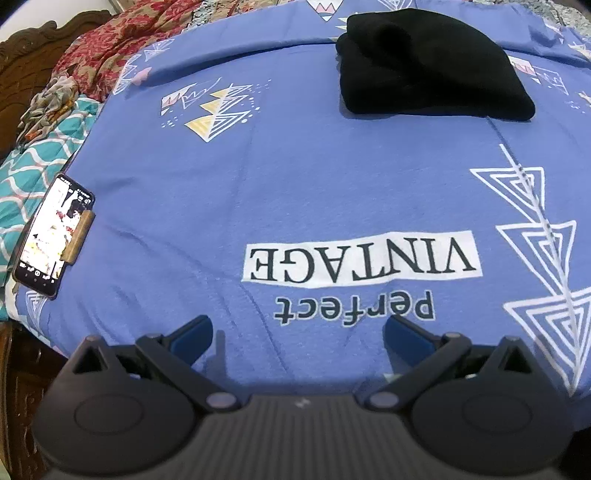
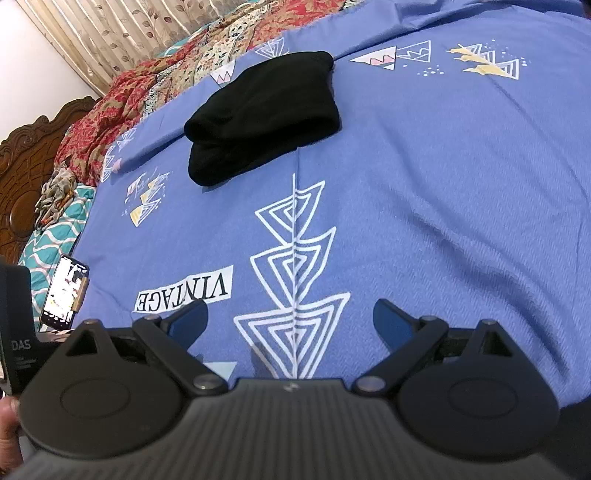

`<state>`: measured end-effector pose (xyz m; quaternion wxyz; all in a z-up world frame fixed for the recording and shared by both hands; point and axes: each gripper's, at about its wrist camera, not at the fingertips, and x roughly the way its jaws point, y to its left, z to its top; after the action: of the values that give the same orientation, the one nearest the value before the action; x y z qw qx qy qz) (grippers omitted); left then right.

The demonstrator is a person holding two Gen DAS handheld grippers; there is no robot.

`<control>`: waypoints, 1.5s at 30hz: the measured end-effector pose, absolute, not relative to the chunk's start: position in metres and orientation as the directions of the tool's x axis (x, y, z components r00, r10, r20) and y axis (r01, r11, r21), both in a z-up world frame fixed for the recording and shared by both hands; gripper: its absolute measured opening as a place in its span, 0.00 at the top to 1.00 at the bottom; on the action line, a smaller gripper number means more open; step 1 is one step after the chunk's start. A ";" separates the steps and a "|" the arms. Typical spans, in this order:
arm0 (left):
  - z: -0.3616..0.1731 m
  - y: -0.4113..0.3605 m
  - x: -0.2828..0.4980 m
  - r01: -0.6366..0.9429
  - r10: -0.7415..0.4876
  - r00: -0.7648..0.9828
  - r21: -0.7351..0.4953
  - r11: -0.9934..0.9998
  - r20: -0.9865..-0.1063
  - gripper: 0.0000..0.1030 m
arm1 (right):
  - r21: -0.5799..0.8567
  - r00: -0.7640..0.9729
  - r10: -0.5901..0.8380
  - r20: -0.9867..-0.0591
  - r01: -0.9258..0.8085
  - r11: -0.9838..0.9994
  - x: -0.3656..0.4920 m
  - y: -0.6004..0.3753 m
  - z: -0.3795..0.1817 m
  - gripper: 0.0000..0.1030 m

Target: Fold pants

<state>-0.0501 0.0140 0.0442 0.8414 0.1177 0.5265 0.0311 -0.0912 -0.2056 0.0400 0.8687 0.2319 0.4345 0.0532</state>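
Observation:
Black pants [image 1: 428, 66] lie folded into a compact bundle on the blue printed bedsheet [image 1: 295, 184], far ahead and to the right in the left wrist view. They also show in the right wrist view [image 2: 262, 114], ahead and left of centre. My left gripper [image 1: 297, 332] is open and empty, low over the sheet near the "Perfect VINTAGE" print. My right gripper [image 2: 290, 317] is open and empty, over the white triangle print, well short of the pants.
A phone [image 1: 55, 232] with a lit screen lies at the sheet's left edge, also in the right wrist view [image 2: 66, 291]. Red patterned fabric [image 1: 122, 44] and teal bedding [image 1: 33, 173] pile up at the left by a carved wooden headboard [image 2: 29, 147]. Curtains [image 2: 122, 33] hang behind.

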 end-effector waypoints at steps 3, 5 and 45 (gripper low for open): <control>0.044 0.015 -0.050 0.067 0.186 0.444 0.240 0.968 -0.877 0.00 | 0.450 0.616 0.295 -0.731 0.110 0.886 -0.091 -0.205 0.040 0.05; 0.043 0.016 -0.050 0.065 0.190 0.442 0.242 0.968 -0.877 0.00 | 0.450 0.616 0.295 -0.731 0.111 0.886 -0.091 -0.205 0.040 0.05; 0.050 0.014 -0.051 0.067 0.199 0.465 0.258 0.964 -0.863 0.00 | 0.447 0.627 0.287 -0.724 0.109 0.888 -0.089 -0.210 0.042 0.05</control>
<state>-0.0509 0.0141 0.0500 0.8460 0.1287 0.5159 0.0390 -0.0892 -0.2097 0.0421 0.8719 0.2313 0.4287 0.0510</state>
